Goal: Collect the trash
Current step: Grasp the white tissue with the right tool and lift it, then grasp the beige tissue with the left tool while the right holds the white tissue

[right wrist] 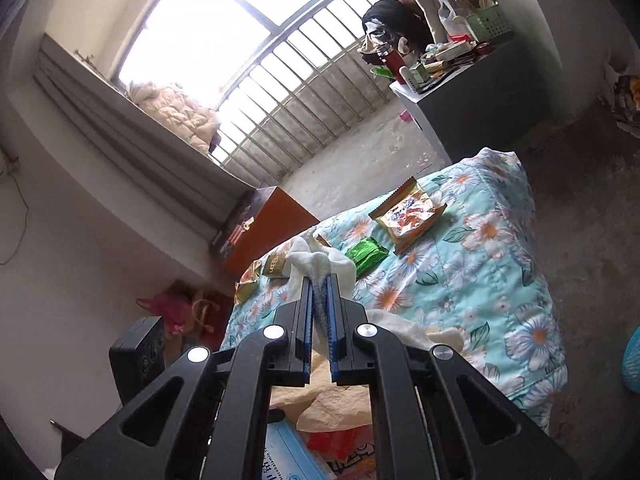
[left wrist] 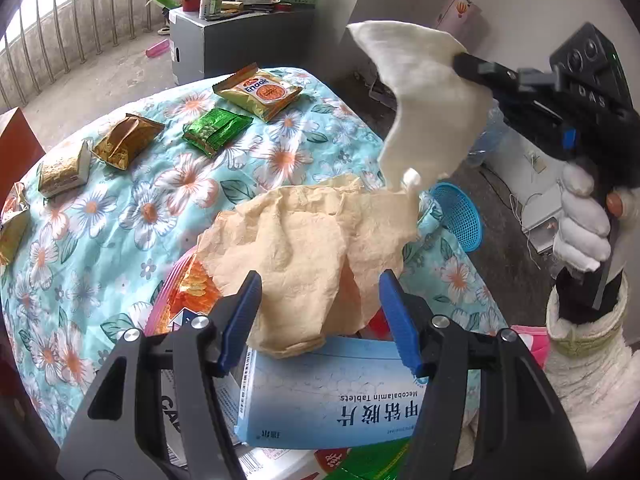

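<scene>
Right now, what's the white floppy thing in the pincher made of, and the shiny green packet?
The white floppy thing looks like soft tissue paper: matte, limp, crumpled where the right gripper pinches it. The green packet seems foil-plastic wrapper: glossy, creased, glinting.

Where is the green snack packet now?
In the left wrist view the green snack packet lies on the floral cloth, upper centre, between the brown packet and the Enaak packet.

surface: floral quilt (left wrist: 120,216) | on it: snack packets (left wrist: 258,94), crumpled tan paper (left wrist: 304,240), tablet box (left wrist: 332,396)
</scene>
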A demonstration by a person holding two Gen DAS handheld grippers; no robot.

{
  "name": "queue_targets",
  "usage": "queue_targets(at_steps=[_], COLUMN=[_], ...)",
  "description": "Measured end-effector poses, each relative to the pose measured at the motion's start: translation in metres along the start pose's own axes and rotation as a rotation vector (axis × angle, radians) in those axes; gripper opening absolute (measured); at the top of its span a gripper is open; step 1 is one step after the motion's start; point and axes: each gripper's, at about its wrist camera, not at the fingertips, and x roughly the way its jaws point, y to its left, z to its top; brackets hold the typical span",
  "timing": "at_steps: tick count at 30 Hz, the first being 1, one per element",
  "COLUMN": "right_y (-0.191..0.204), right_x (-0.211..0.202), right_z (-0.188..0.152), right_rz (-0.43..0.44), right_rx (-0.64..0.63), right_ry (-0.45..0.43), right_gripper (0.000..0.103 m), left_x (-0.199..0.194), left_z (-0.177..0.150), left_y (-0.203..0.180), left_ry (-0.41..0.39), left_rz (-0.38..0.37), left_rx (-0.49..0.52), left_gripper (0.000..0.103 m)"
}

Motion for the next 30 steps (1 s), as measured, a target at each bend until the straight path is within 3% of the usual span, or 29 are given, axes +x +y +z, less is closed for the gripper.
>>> queue_targets(at_steps=[6, 14, 24, 28, 30], right_y=[-0.028, -0.067, -0.1, -0.099, -0.098], right_x=[-0.04, -0.072, -0.063, -0.066, -0.066], right_z=[-0.024, -0.078, -0.141, -0.147, -0.148], right_rz=[-0.002, 0.003, 0.009, 0.009, 0.013], right_rx=[0.053, 0.164, 0.29, 0.296, 0.3], right_ry=[-0.064, -0.115, -0.055, -0.058, -0.058], right_gripper=[0.007, 0.007, 0.007, 0.007, 0.007], left_x=[0.012, 0.038, 0.052, 0.053, 0.05], left_z=[0.013, 0.021, 0.018, 0.018, 0.017], left_y=[0.005, -0.014, -0.031, -0.031, -0.033], left_ry=[0.059, 0.133, 0.158, 0.154, 0.136], left_rz=[-0.053, 0.041, 0.196, 0.182, 0.183], left_rx=[-0.075, -0.007, 0.146, 0.158, 0.172], left_gripper=[0.066, 0.064, 0.023, 0.001, 0.0])
